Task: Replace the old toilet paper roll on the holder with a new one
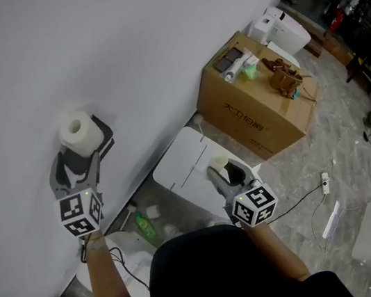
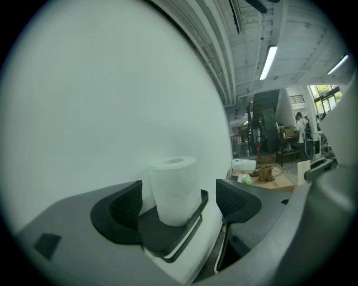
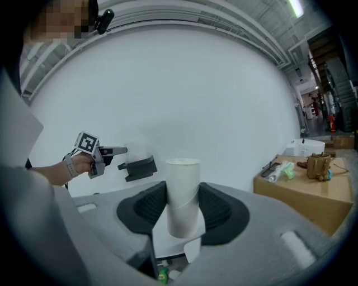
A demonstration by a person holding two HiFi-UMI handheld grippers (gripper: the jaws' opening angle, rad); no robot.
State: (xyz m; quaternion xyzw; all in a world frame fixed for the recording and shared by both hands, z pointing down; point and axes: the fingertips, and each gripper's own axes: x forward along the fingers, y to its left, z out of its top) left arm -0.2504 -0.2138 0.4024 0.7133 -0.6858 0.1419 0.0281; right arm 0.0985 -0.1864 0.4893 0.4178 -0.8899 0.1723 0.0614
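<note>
Right claw (image 1: 219, 172) clamped on a bare tube (image 1: 220, 164); left claw (image 1: 79, 162) open at the roll holder (image 1: 104, 134).
Head view: the right claw is low and nearest, with the tube upright at its tips, a white panel (image 1: 186, 159) beneath them and a cardboard box (image 1: 256, 108) beyond. The left claw is up at the wall, with the full paper roll (image 1: 78, 131) just past its tips on the black holder. Left gripper view: the jaws stand apart. The roll (image 2: 174, 190) stands upright on the holder's shelf (image 2: 168, 234), ahead of and between the two pads, with a gap at each side. Right gripper view: both pads press on the tube (image 3: 183, 192), held upright between them. The left claw (image 3: 119, 149) and the holder (image 3: 140, 167) lie ahead to its left.
</note>
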